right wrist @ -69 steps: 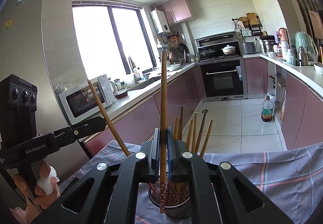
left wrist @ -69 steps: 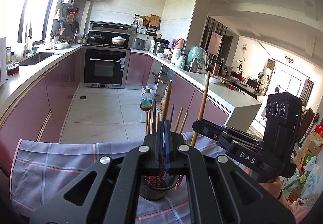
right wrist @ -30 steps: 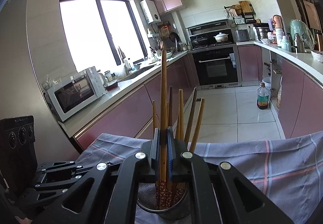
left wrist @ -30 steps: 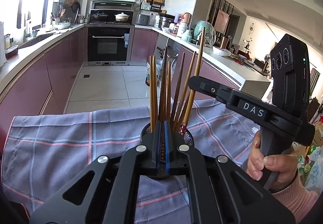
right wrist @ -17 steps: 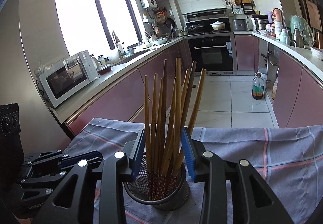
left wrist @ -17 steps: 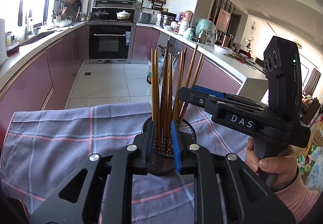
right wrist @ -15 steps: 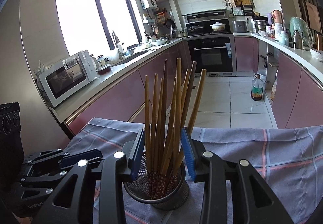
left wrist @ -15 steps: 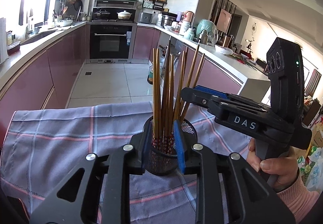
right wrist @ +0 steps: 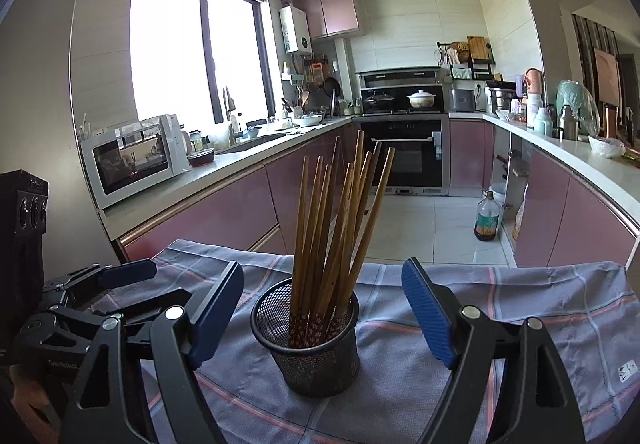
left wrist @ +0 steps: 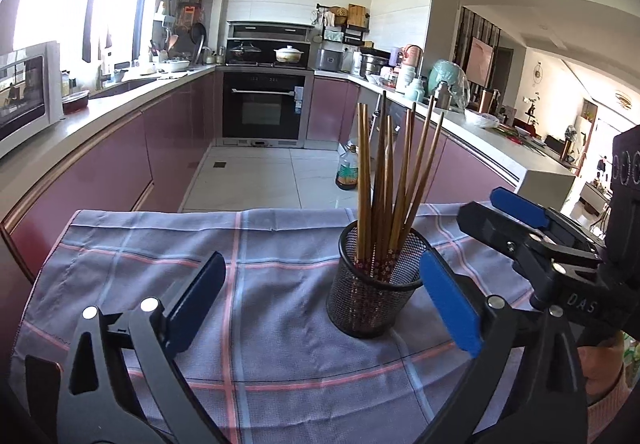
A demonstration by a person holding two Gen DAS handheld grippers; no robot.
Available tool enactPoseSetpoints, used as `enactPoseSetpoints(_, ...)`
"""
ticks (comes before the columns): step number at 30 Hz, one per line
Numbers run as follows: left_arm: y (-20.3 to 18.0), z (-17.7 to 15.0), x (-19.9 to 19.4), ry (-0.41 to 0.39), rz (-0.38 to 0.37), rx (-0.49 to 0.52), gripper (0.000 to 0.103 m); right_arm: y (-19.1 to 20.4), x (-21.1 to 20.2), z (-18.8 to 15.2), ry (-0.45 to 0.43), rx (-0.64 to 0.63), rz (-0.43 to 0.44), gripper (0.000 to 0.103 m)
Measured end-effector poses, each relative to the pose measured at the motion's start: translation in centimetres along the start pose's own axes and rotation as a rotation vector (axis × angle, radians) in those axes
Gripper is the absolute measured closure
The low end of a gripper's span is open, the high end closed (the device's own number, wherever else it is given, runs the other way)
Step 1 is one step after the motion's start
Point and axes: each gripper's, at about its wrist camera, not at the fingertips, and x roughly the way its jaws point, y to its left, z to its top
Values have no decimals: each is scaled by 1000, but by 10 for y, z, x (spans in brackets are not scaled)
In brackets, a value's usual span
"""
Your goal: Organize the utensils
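Observation:
A black mesh holder stands upright on a grey-blue checked cloth. Several brown chopsticks stand in it, patterned ends down. My left gripper has its jaws opening wide; the holder sits ahead between the blue pads, nearer the right one, untouched. My right gripper is opening too, its pads apart on either side of the holder without touching it. Each gripper shows in the other's view: right gripper, left gripper.
A hand in a pink sleeve holds the right gripper's handle. Pink cabinets line both sides, with a microwave on the left counter and an oven at the far end. An oil bottle stands on the tiled floor.
Both grippers were shut on a chopstick standing in the holder. Both have let go, spread their jaws wide and drawn back a little from the holder.

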Motion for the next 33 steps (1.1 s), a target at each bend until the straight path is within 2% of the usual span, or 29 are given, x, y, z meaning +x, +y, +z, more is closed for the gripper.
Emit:
enactPoseSetpoints(6, 6, -16, -20, -65, 79, -21, 6, 10, -16, -19, -32, -29, -47, 11)
enactPoseSetpoints(9, 7, -23, -29, -83, 118, -12, 6, 18, -31, -27, -105, -65, -70, 6)
enactPoseSetpoints(15, 3, -35, -46, -113, 166, 0, 6, 35, -44, -36, -119, -105, -67, 6)
enactPoseSetpoints(25, -5, -40, -82, -248, 209, 10, 6, 46, -61, -45, -171, -95, -48, 6)
enactPoseSetpoints(33, -11, -44, -94, -282, 220, 14, 6, 46, -67, -42, -193, -85, -57, 6)
